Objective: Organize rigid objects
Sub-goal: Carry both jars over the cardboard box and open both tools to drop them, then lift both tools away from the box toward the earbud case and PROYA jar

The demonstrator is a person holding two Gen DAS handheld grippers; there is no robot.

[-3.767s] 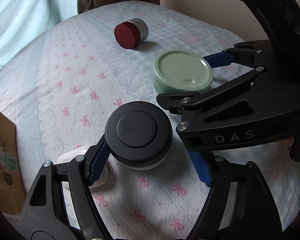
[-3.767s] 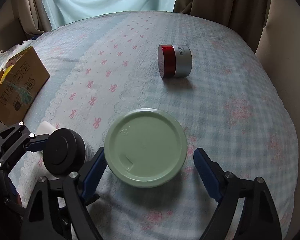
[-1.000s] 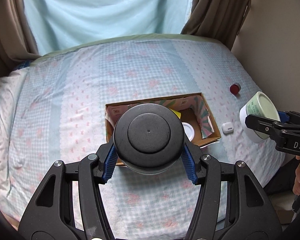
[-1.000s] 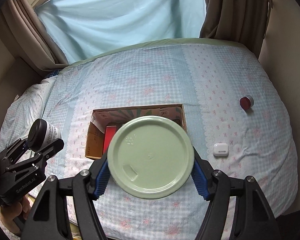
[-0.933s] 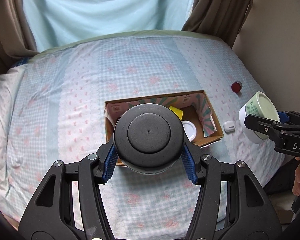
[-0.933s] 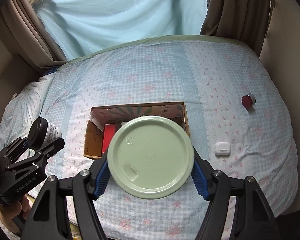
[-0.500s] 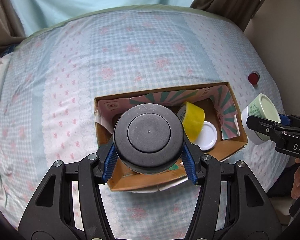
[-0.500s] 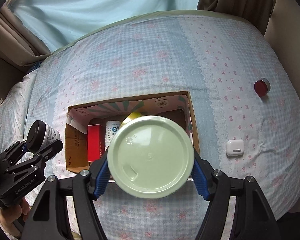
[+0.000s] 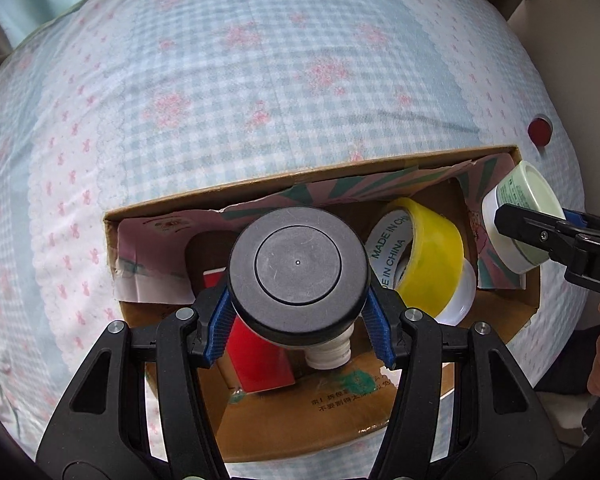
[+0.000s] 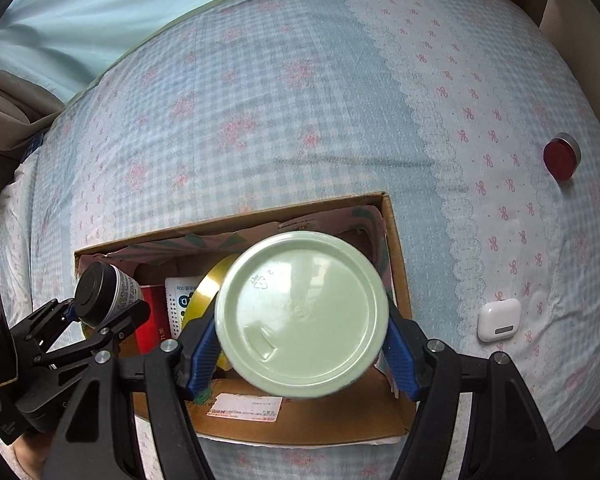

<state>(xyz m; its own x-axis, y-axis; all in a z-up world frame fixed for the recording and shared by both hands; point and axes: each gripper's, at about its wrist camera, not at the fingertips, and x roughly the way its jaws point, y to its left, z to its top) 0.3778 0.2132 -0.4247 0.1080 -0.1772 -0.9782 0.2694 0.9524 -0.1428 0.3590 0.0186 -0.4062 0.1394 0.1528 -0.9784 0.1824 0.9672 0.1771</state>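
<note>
My left gripper (image 9: 298, 328) is shut on a black-lidded jar (image 9: 298, 266) and holds it over the left part of an open cardboard box (image 9: 260, 420). My right gripper (image 10: 300, 350) is shut on a green-lidded jar (image 10: 302, 314) and holds it over the right part of the same box (image 10: 398, 256). Each gripper shows in the other's view: the green-lidded jar (image 9: 520, 220) at the right edge, the black-lidded jar (image 10: 100, 294) at the left. Inside the box lie a yellow tape roll (image 9: 424, 256), a red box (image 9: 256, 364) and a white bottle (image 9: 328, 354).
The box sits on a bed with a blue checked cover (image 10: 300, 120). A red-lidded jar (image 10: 562, 156) and a white earbud case (image 10: 499, 319) lie on the cover to the right of the box. A wall runs along the bed's right side.
Both grippers have come down towards the box, each with its jar still held. The box looks much larger now and its contents show clearly.
</note>
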